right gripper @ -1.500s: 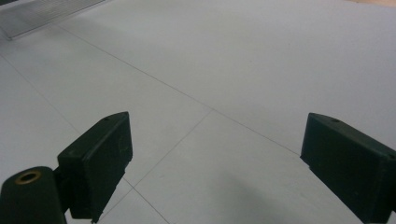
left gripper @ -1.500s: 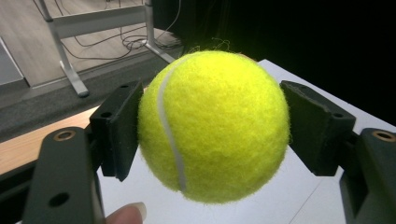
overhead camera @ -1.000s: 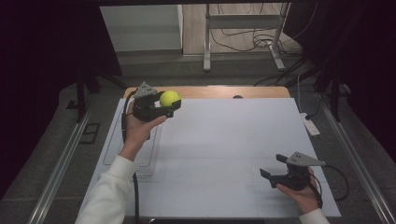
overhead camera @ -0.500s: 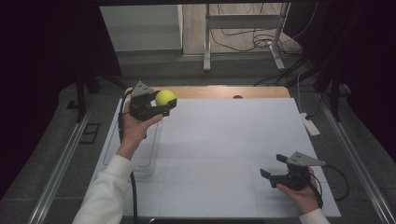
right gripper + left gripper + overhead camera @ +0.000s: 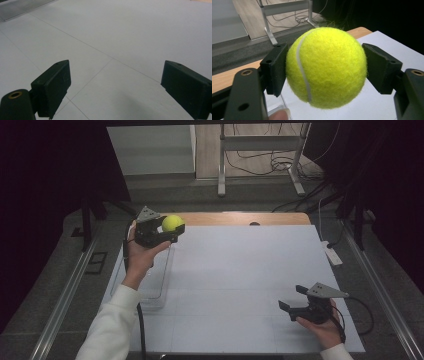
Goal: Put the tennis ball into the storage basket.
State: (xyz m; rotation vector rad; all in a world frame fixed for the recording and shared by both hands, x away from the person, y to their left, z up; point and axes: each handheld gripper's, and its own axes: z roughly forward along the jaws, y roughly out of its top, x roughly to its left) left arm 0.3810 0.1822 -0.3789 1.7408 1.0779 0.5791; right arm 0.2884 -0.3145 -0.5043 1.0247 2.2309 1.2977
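A yellow-green tennis ball is held above the table's far left, over a clear plastic tray. My left gripper is shut on it, both black pads pressing its sides. A fingertip shows at the bottom of the left gripper view. My right gripper rests low over the white table at the near right, jaws wide apart with nothing between them.
The clear tray lies along the table's left edge. A white power strip sits at the right edge. A metal stand and loose cables are on the floor beyond the table's wooden far edge.
My left hand has carried the ball slightly left and up over the tray. The right gripper has stayed where it was.
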